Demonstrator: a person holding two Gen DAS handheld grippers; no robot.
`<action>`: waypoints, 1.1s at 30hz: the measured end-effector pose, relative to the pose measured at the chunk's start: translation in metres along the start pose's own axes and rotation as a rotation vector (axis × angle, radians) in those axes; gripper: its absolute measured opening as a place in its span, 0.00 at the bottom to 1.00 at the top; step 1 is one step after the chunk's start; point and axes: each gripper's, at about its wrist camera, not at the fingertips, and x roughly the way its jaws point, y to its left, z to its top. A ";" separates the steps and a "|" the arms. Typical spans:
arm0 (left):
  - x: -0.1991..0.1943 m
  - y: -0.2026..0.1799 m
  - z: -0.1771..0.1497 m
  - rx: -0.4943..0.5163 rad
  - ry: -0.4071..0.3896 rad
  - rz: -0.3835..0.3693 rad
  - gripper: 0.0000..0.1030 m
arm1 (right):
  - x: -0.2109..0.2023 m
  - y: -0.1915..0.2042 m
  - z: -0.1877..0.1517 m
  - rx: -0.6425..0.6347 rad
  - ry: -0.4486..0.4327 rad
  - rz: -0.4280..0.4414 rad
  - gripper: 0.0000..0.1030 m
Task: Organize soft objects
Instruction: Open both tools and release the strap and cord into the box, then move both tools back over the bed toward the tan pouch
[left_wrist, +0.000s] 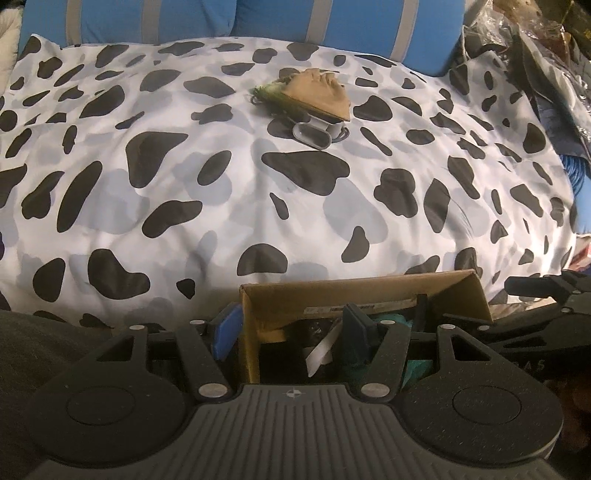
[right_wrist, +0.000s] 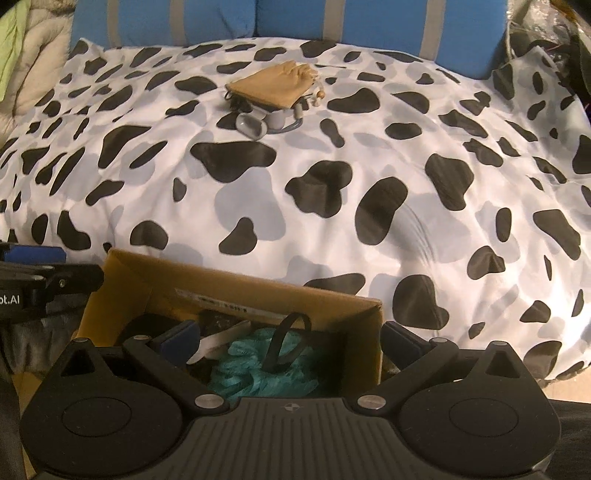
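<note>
Nearest the lens, the left gripper (left_wrist: 291, 332) stood with its jaws spread wide, one blue-padded finger outside the left wall of a cardboard box (left_wrist: 364, 295) and the other inside it, gripping nothing. The right gripper (right_wrist: 291, 339) was likewise wide open and empty-handed, straddling the box's right wall (right_wrist: 236, 291), with one finger inside and one out. Inside the box lay a teal, fuzzy-looking cloth (right_wrist: 258, 373), crumpled and nubbly, with a black strap loop (right_wrist: 286, 343) arching over it and a pale strip beside it; other dark contents could not be made out. The box sat at the near edge of a cow-print duvet (right_wrist: 369, 177), white with black and grey blotches. Well apart, toward the far side of the bed, a tan drawstring pouch (right_wrist: 275, 86) lay flat and soft, its neck gathered, resting partly over a small grey case (right_wrist: 253, 127) and something dark beneath. Blue pillows with grey stripes (right_wrist: 388, 22) lined the back.
</note>
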 end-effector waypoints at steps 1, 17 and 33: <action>0.000 0.000 0.000 0.001 -0.002 0.001 0.57 | 0.000 -0.001 0.000 0.005 -0.005 -0.003 1.00; -0.001 -0.004 0.012 0.009 -0.055 0.013 0.60 | -0.006 -0.019 0.013 0.047 -0.086 -0.018 1.00; 0.015 -0.012 0.045 0.105 -0.126 0.040 0.73 | 0.000 -0.054 0.041 0.057 -0.179 0.004 1.00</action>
